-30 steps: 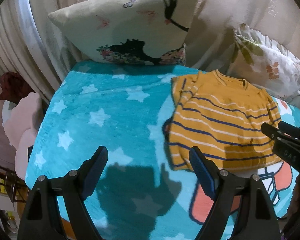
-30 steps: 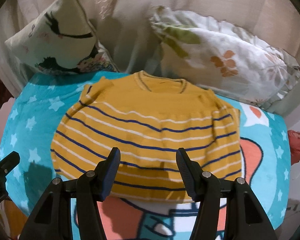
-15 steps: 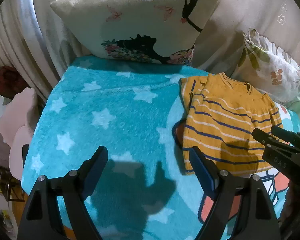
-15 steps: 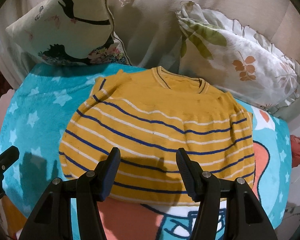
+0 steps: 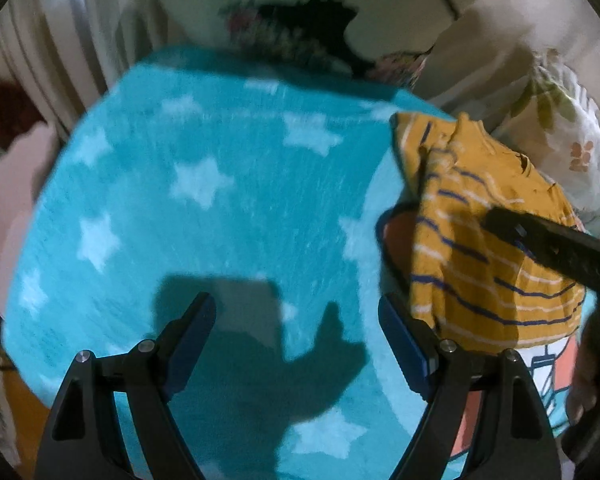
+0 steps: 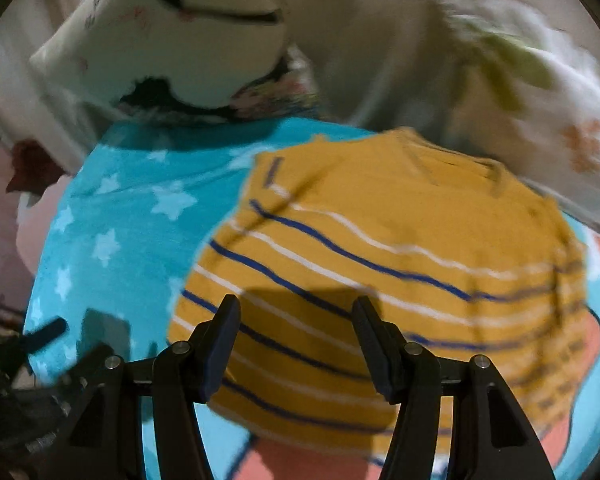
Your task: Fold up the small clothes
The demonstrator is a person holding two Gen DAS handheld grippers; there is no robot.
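Hovering over the near hem, the right tongs (image 6: 296,344) stand spread apart with nothing between them, aimed up the middle of the yellow striped shirt (image 6: 400,256), which looks like a set-up for pinching the bottom edge and carrying it toward the collar. The left tongs (image 5: 296,340) are likewise parted and empty, held above bare blanket (image 5: 204,208) just beside the shirt's left edge, probably waiting to take the corner on that side.

The shirt lies flat on the teal star blanket, off to the right side of the bed, with its sleeves seemingly tucked in already, so I judge the next fold runs hem to neck. Its hem and left side lie exposed and reachable; the far right edge is blurred.

Open room is generous on the left, where a wide stretch of blanket is free of clothing. Farther back it tightens: the collar lies close to a leaf-printed pillow (image 6: 540,92), and a pale pillow with a dark figure (image 6: 172,40) leans behind the blanket's far edge, so lifted cloth should stop short of them.
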